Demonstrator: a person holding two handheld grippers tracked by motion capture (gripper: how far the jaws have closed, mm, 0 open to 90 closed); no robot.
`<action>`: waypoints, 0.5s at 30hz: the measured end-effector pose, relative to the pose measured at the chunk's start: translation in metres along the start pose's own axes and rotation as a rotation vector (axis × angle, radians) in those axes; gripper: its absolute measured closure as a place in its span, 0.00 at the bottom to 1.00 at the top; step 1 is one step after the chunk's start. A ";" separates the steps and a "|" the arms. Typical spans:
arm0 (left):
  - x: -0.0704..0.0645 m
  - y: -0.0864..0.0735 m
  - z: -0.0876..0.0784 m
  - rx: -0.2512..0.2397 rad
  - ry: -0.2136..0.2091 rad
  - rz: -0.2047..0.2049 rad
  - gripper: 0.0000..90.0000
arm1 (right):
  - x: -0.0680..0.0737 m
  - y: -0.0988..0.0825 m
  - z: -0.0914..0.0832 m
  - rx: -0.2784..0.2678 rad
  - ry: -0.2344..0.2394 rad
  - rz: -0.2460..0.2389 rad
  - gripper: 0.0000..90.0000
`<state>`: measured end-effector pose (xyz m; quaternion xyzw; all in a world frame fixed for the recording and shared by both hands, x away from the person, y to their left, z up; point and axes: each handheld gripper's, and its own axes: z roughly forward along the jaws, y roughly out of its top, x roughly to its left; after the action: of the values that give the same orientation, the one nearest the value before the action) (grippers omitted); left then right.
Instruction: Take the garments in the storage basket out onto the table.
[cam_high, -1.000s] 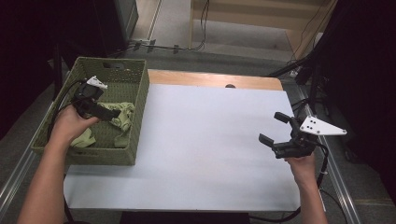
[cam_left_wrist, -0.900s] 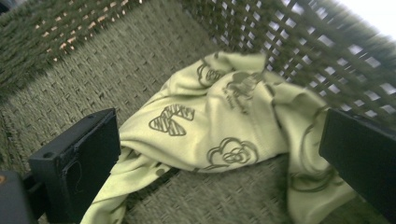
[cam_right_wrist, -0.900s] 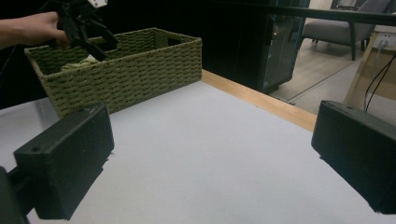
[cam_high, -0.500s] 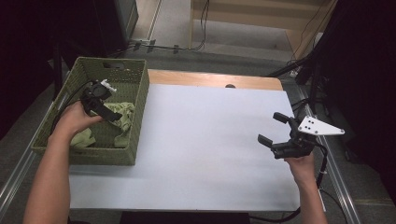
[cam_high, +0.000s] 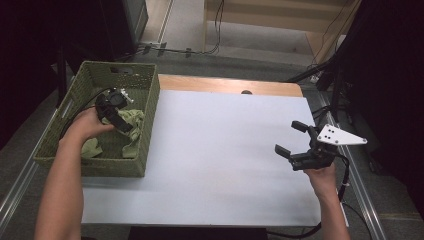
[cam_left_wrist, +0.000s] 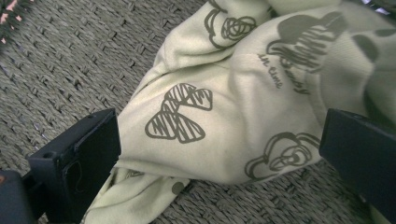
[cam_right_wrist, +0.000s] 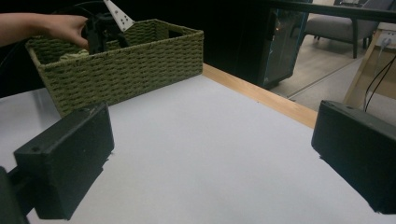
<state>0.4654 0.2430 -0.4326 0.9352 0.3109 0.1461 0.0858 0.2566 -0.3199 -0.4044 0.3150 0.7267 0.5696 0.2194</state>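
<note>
the left gripper (cam_left_wrist: 219, 154) is wide apart around the green cloth (cam_left_wrist: 233, 116) in the basket (cam_high: 145, 125); i think it must squeeze next. the right gripper (cam_high: 295, 139) waits, apart too.

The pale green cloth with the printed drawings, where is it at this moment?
The pale green cloth lies inside the woven basket at the table's left side in the high view, between the open jaws of the left gripper.

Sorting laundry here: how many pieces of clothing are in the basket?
1 that I can make out: a pale green printed garment crumpled in the basket, between the left gripper's open jaws. More may be hidden.
</note>
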 end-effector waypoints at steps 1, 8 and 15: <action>0.000 0.000 0.002 0.008 -0.001 0.001 0.00 | 0.000 0.000 0.000 0.000 0.000 0.000 0.00; 0.008 0.000 0.013 0.043 0.016 0.003 0.00 | 0.001 0.000 0.001 0.002 0.006 -0.004 0.00; 0.014 0.003 0.023 0.078 -0.014 -0.005 0.00 | 0.002 0.000 0.003 0.011 0.010 -0.006 0.00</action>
<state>0.4851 0.2475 -0.4505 0.9381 0.3180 0.1271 0.0519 0.2570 -0.3168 -0.4050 0.3110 0.7318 0.5668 0.2156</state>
